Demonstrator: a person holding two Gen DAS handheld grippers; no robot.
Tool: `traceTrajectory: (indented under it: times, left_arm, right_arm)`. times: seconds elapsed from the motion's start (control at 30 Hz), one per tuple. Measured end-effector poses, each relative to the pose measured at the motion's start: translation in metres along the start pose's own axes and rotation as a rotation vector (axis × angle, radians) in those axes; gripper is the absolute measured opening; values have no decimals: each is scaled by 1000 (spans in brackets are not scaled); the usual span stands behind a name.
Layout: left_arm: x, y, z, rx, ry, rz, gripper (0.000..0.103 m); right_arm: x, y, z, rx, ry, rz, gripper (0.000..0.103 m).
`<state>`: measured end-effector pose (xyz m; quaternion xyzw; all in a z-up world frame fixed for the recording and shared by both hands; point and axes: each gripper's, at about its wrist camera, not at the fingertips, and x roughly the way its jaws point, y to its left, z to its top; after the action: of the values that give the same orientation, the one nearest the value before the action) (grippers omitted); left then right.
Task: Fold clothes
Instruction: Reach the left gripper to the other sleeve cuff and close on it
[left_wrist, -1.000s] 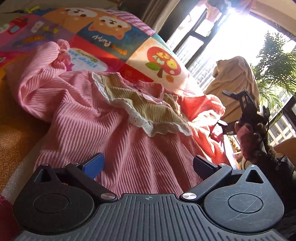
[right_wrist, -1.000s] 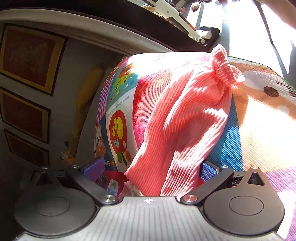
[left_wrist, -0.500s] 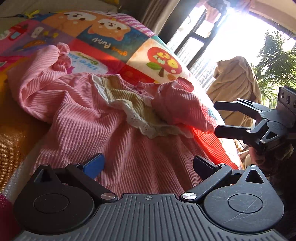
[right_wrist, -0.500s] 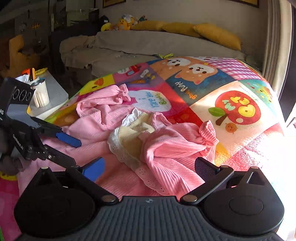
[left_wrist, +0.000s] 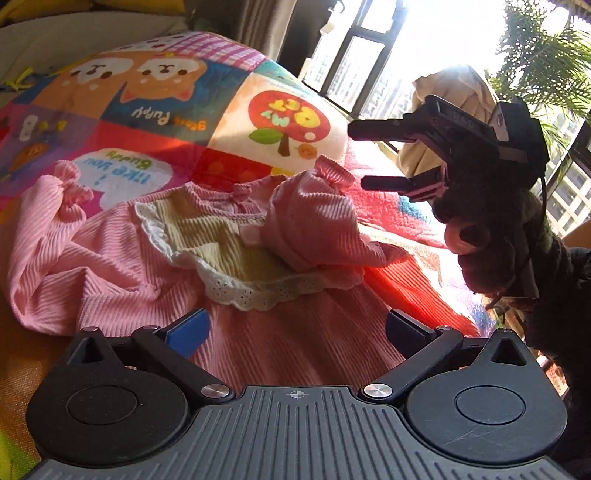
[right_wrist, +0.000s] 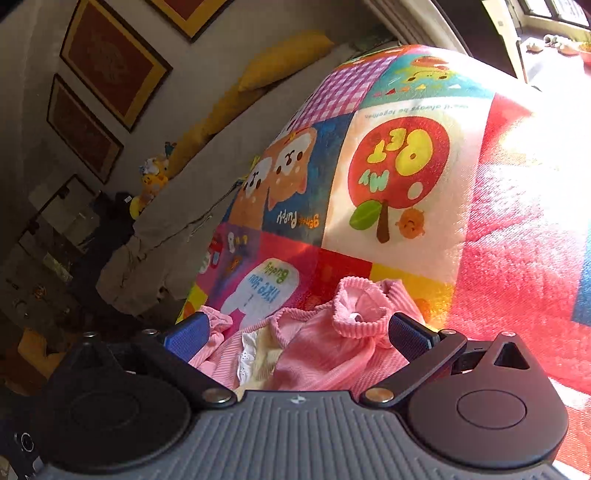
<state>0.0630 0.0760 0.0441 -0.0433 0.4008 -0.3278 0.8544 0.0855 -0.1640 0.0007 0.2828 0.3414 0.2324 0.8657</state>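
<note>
Pink ribbed garment (left_wrist: 122, 258) w/ cream lace-edged bib lies spread front-up on the cartoon patchwork blanket (left_wrist: 166, 103), which covers what looks like a bed or sofa. One sleeve (left_wrist: 314, 218) is already folded in across the chest, cuff resting on the bib; the other sleeve (left_wrist: 55, 206) lies bunched out to the far side, cuff knotted-looking, not yet folded.

Left tongs (left_wrist: 295, 325) hover low over the hem area, spread wide, nothing between them. Right tongs (left_wrist: 365, 157), seen from the left cam, sit just above & beside the folded sleeve, also spread & empty; the right cam looks down at that sleeve's cuff between its own fingers (right_wrist: 406, 334), apart from the cloth.

Step, as I read it: sleeve-folding stage, one side done, other pending. Next move prob. calls for the left tongs to go for the bunched sleeve near its cuff, pinch, lift & lay it across the chest to match. Knit is soft, so it may sag or drag the body along; a flat lay needs a clean pinch.

Beyond: bright window (left_wrist: 369, 62), plant, draped chair; yellow cushions & framed pictures in the right cam.
</note>
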Motion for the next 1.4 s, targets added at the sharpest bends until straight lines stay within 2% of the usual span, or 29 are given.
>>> traceTrajectory:
  times: [0.1,0.13,0.2,0.27,0.33,0.37,0.5,0.53,0.6,0.7,0.77,0.87,0.93,1.0,1.07,1.13,1.17,1.23,1.3,1.4]
  left_arm:
    - [0,0,-9,9,11,-21,103]
    - [-1,1,-12,7,10,-28,103]
    - [-2,3,-15,-8,6,-49,103]
    - [-3,4,-14,-23,-8,-81,103]
    - [-2,1,-9,-25,-25,-105,103]
    - [-1,-1,-6,-23,-30,-109,103]
    - [20,-22,17,15,-61,-33,103]
    - [28,-29,25,22,-74,-10,103]
    - [44,-43,41,37,-103,36,103]
    - [73,-62,65,75,-157,126,103]
    - [90,-69,74,127,-195,234,103]
    - [110,-63,75,220,-208,476,103]
    - [95,-35,63,157,-171,524,103]
    - [78,-11,51,98,-131,546,103]
    - [56,5,31,83,-66,544,103]
    - [36,15,10,97,-18,577,103]
    - [28,17,5,88,-16,552,103]
    - [11,20,-1,61,-22,481,103]
    - [-3,20,6,13,-47,352,103]
    - [-19,23,23,-92,-128,236,103]
  right_arm:
    - [7,33,-16,-144,168,392,103]
    - [1,43,-21,-206,187,466,103]
    - [-23,57,-28,-346,142,473,103]
    - [-45,54,-29,-392,104,395,103]
    - [-70,38,-25,-342,70,232,103]
    - [-81,29,-23,-298,56,116,103]
    - [-114,-5,-31,-162,25,-490,103]
    - [-121,-10,-36,-148,24,-593,103]
    - [-133,-14,-47,-137,34,-668,103]
    - [-145,-2,-56,-188,17,-684,103]
    - [-148,13,-58,-285,-19,-695,103]
    - [-142,36,-62,-453,-78,-736,103]
    - [-138,47,-66,-560,-118,-754,103]
    - [-129,58,-67,-655,-145,-759,103]
    - [-112,63,-68,-735,-134,-750,103]
    - [-90,67,-71,-819,-102,-732,103]
    - [-77,69,-74,-861,-78,-718,103]
    - [-56,69,-72,-864,-21,-636,103]
    - [-39,59,-57,-697,34,-470,103]
    - [-19,35,-34,-370,70,-217,103]
